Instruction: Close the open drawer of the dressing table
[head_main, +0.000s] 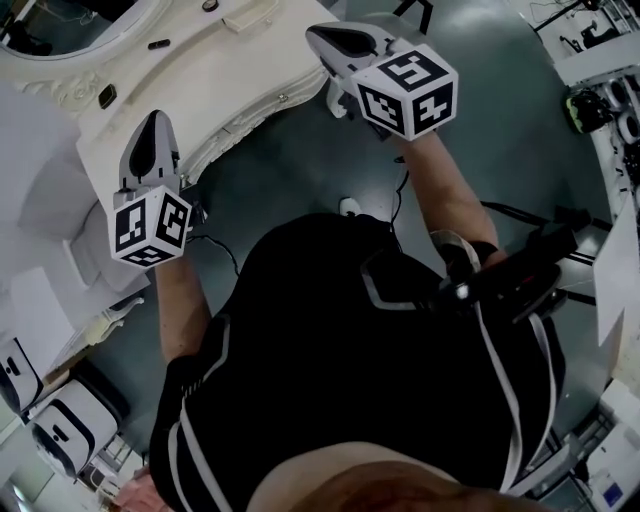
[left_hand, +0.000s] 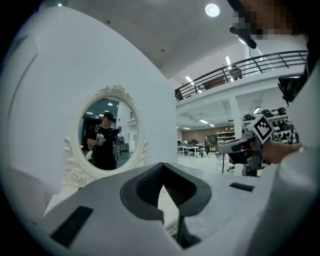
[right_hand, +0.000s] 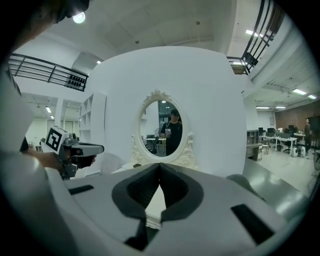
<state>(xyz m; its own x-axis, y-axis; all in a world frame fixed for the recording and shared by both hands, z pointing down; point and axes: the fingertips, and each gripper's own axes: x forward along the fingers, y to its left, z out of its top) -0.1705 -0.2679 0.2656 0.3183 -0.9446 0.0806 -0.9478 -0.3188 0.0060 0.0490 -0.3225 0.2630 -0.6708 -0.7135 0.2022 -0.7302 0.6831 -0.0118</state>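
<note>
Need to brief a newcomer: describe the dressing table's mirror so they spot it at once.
Find the tall white curved backdrop; the white dressing table stands before it. At the table's back stands the mirror: the only oval there, its white frame carved with scrolls and flowers.

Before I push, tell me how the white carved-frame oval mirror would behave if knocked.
The white carved-frame oval mirror is probably fragile: reflective glass, thin ornate scrollwork. Standing upright on the white dressing table, it may tip rather than slide.
</note>
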